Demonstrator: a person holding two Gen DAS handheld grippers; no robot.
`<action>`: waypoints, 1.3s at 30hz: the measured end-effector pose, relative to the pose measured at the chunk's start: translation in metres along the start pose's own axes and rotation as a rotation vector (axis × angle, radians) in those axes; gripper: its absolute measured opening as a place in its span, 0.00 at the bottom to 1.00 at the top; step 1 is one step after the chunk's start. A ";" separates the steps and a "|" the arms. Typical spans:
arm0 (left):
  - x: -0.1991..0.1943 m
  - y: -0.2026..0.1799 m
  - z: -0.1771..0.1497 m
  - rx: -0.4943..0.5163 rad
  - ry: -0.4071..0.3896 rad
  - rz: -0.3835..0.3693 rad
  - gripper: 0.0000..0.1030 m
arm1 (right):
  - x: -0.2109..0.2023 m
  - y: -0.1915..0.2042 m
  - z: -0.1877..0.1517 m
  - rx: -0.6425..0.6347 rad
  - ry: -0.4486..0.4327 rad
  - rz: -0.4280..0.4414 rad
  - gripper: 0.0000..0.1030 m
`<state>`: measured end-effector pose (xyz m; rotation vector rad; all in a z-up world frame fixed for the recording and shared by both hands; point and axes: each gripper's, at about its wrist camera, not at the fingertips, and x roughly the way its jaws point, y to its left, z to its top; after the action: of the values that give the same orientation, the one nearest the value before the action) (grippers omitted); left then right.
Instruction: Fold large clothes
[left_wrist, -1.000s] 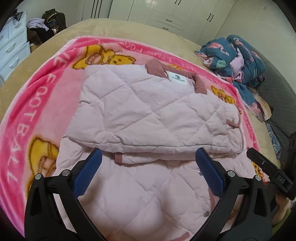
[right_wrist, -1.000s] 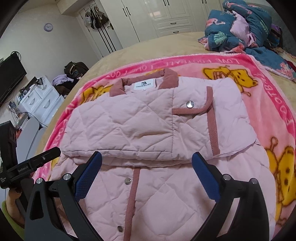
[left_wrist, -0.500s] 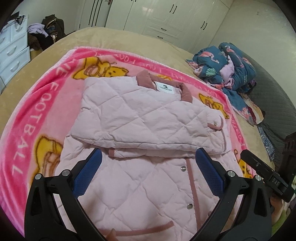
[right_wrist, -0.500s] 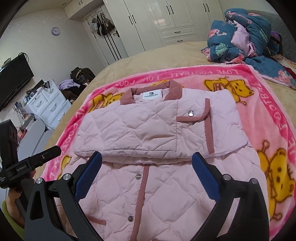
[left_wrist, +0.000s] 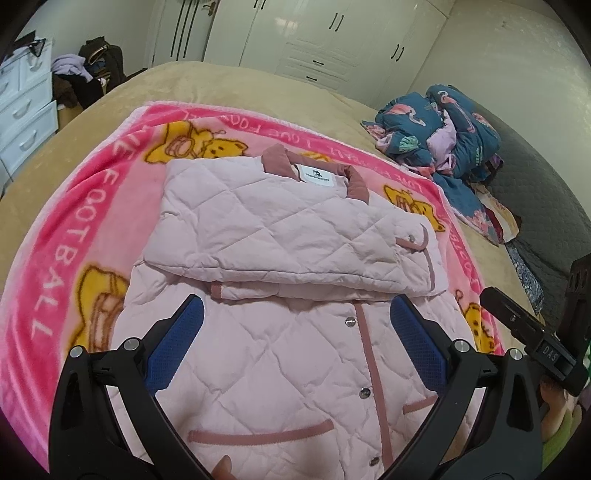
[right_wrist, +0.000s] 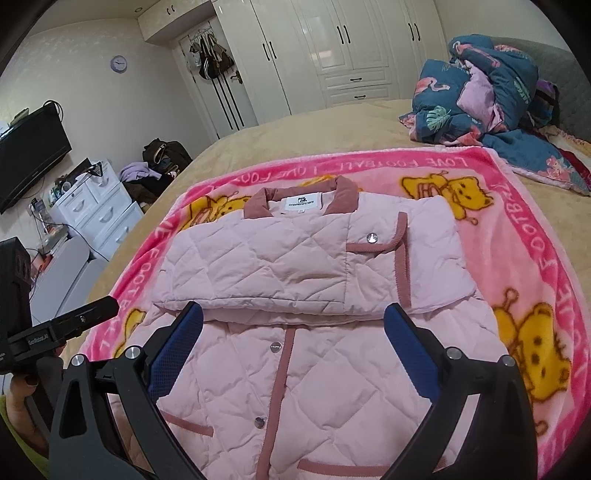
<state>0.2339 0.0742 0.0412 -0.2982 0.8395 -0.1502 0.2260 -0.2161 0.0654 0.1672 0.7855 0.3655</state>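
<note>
A pale pink quilted jacket (left_wrist: 280, 236) (right_wrist: 280, 266) with dusty-rose trim lies on a pink cartoon blanket (left_wrist: 66, 236) (right_wrist: 524, 236). Both sleeves are folded across its chest, collar at the far end, snap-buttoned front toward me. My left gripper (left_wrist: 295, 339) hovers open above the lower front, blue pads apart, holding nothing. My right gripper (right_wrist: 293, 339) also hangs open over the lower front. In the left wrist view the other gripper's black body (left_wrist: 532, 339) shows at the right edge; in the right wrist view the left one (right_wrist: 62, 328) shows at the left edge.
The blanket covers a beige bed (left_wrist: 221, 88). A heap of blue patterned bedding (left_wrist: 450, 129) (right_wrist: 487, 99) sits at the far right. White drawers (right_wrist: 96, 206) with clothes and a bag stand left of the bed; wardrobes (right_wrist: 354, 55) line the far wall.
Both grippers have drawn back and up from the folded sleeves toward the jacket's hem. More of the lower front, its snaps and pocket trims have come into sight. The jacket lies unmoved.
</note>
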 end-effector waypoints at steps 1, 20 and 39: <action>-0.002 -0.001 -0.001 0.001 -0.003 -0.002 0.92 | -0.005 0.000 -0.002 -0.001 -0.006 -0.001 0.95; -0.031 -0.008 -0.021 0.033 -0.032 0.001 0.92 | -0.039 0.008 -0.021 -0.039 -0.023 0.001 0.95; -0.035 -0.008 -0.060 0.061 -0.020 0.030 0.92 | -0.049 0.001 -0.053 -0.064 0.020 -0.016 0.95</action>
<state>0.1655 0.0628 0.0307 -0.2296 0.8172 -0.1445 0.1567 -0.2334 0.0610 0.0970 0.7930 0.3769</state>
